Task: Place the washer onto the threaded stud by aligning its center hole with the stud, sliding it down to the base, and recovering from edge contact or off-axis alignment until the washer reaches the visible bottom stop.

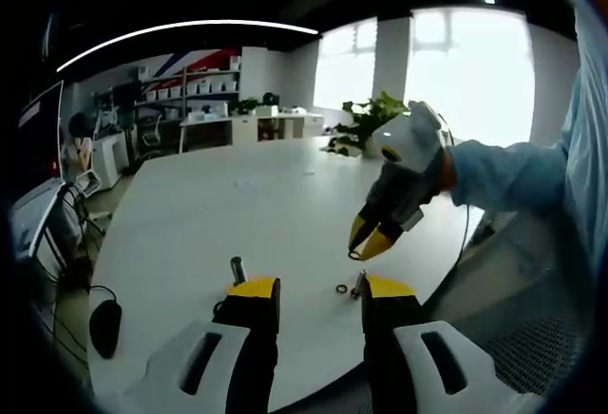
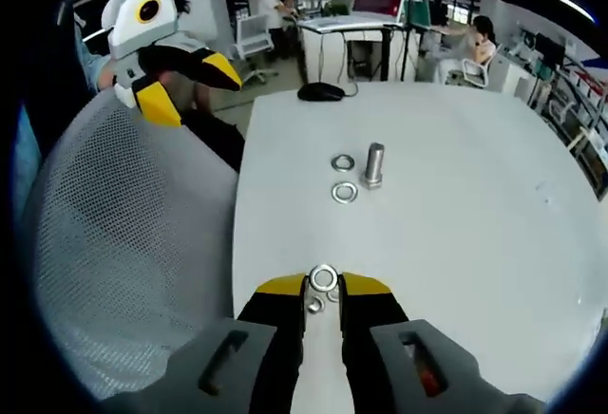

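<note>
White table [image 2: 456, 224]: washer [image 2: 324, 277] pinched between right gripper [image 2: 323, 286] fingers.

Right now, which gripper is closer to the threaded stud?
Left. The left gripper is at the table edge close beside the stud; the right gripper, shut on a washer, is farther back.

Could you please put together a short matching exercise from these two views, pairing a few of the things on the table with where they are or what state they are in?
Things:
1. stud
2. held washer
3. two loose washers
4. computer mouse

States or places:
A. lying flat on the table beside the stud
B. standing upright on the table
C. pinched between the tips of the right gripper
D. at the far edge of the table, near the desks

Pairs: 1-B, 2-C, 3-A, 4-D
</note>
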The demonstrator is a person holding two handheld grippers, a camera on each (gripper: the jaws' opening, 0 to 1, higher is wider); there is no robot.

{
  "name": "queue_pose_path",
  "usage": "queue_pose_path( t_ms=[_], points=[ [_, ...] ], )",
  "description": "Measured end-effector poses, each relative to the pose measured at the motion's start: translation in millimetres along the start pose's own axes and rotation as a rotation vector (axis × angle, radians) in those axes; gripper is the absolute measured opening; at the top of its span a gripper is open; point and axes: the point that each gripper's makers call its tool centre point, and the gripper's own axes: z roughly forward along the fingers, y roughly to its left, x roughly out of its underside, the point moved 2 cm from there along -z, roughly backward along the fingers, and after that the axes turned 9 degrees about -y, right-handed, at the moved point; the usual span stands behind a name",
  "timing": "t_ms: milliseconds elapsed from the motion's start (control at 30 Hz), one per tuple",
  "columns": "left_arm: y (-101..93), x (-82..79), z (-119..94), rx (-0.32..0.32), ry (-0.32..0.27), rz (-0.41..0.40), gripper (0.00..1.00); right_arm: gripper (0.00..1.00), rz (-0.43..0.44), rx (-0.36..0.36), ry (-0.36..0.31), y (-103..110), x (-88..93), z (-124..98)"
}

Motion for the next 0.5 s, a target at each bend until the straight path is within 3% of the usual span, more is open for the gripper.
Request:
queue_pose_path(
  t_ms=[500],
  points=[
    [-0.8,0.7,0,0.004,0.005,0.002,0.32,0.15,-0.019,-0.052,0.097,10,20.7,7]
  ],
)
